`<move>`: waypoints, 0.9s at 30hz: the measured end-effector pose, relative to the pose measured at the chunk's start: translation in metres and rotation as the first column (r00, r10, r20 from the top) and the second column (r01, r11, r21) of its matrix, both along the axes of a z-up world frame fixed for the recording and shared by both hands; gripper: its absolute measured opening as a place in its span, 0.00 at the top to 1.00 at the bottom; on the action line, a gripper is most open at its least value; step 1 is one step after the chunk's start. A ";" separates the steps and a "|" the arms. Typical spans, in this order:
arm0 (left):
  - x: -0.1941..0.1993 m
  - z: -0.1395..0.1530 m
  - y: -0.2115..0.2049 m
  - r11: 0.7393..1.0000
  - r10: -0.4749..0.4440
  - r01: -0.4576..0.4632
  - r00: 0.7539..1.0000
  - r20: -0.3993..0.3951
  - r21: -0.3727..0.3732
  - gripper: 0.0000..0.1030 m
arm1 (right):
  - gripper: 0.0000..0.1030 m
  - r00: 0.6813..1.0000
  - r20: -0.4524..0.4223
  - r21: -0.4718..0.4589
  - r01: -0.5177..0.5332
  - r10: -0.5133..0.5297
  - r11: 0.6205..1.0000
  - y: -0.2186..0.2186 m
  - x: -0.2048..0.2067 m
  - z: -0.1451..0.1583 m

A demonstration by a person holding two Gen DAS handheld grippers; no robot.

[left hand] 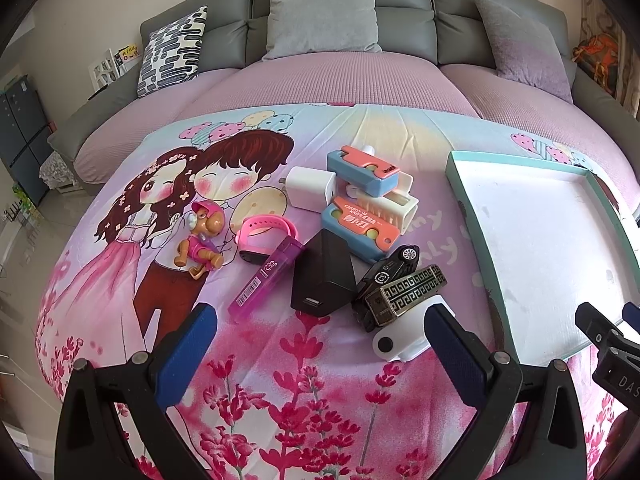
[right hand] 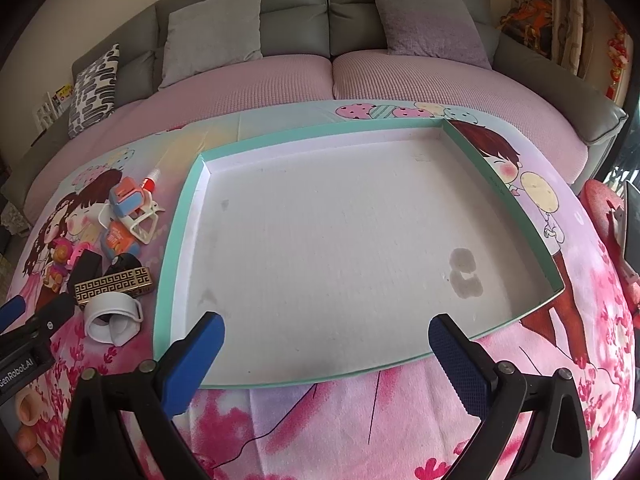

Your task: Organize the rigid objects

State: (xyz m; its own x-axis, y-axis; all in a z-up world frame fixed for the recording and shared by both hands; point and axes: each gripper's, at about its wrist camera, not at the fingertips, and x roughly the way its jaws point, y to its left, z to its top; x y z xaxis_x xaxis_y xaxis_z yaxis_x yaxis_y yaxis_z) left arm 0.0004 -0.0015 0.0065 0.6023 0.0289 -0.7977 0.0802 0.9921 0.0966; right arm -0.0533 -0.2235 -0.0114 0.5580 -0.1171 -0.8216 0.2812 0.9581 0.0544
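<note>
Blue pads tip both of your grippers, and both stand wide apart with nothing between them. Your left gripper (left hand: 320, 340) hangs low over the printed cloth (left hand: 320, 400), with the pile of rigid objects spread from its 11 to its 1 o'clock. Nearest, at 1 o'clock and just beside the right pad, lies a white clip-like piece (left hand: 400, 340), touching a black and gold patterned case (left hand: 412, 292) that leans on a black toy car (left hand: 394, 266). At 12 o'clock stands a black charger (left hand: 322, 280), with a purple lighter (left hand: 266, 276) beside it at 11.

Your right gripper (right hand: 326, 356) hovers over the near edge of the shallow teal-rimmed tray (right hand: 176, 240), which lies at its 12 o'clock and holds nothing yet.

My judgement: sorting has not begun, so take the white clip-like piece first, since it is closest and least buried. Come down square so each pad meets a flat side, and lift straight so the case resting against it does not slide. It looks hard, smooth and light; a firm, centred squeeze should hold it.

Further out, at 12 o'clock, two blue and orange toy knives (left hand: 362, 216) are stacked with a white cube adapter (left hand: 310, 188), and a pink dog figure (left hand: 202, 240) and pink band (left hand: 268, 234) lie at 10 to 11 o'clock.
</note>
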 end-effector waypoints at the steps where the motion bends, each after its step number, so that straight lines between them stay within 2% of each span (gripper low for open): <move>1: 0.000 0.000 0.000 1.000 0.002 -0.002 1.000 -0.002 0.001 0.00 | 0.00 1.000 -0.001 0.000 0.001 -0.001 1.000 0.000 0.000 0.000; 27: 0.002 -0.005 0.005 1.000 0.017 -0.017 1.000 -0.019 -0.009 0.00 | 0.00 1.000 -0.001 -0.017 0.001 -0.001 1.000 0.002 0.000 0.000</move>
